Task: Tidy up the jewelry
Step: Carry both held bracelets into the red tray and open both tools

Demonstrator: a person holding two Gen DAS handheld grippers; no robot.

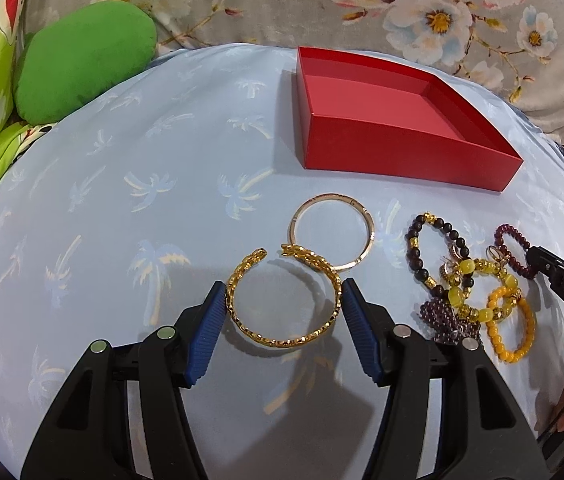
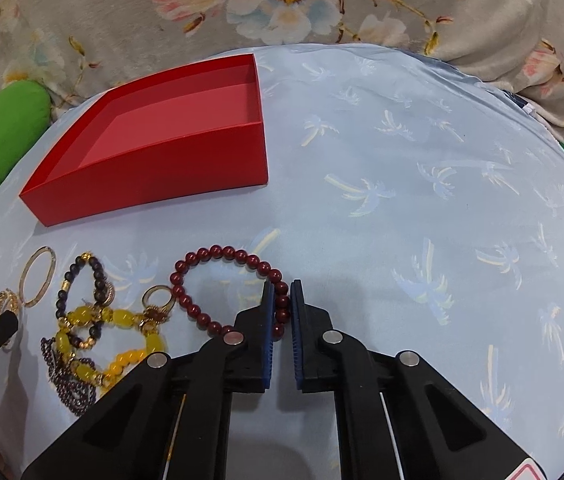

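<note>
Our left gripper is spread around the gold cuff bangle; our right gripper pinches the dark red bead bracelet, near the red box.

One red box, open-topped, upper centre of the left wrist view. Two metal bangles, lower centre: one gold open cuff and one thin closed ring bangle just above it. Beaded bracelets, right of the frame: one dark red strand, one dark strand with gold spacers, one yellow strand of large beads, one orange-yellow strand and one small-beaded purple strand; tangling makes this count uncertain. One green cushion, upper left. Two grippers, one per view.
</note>
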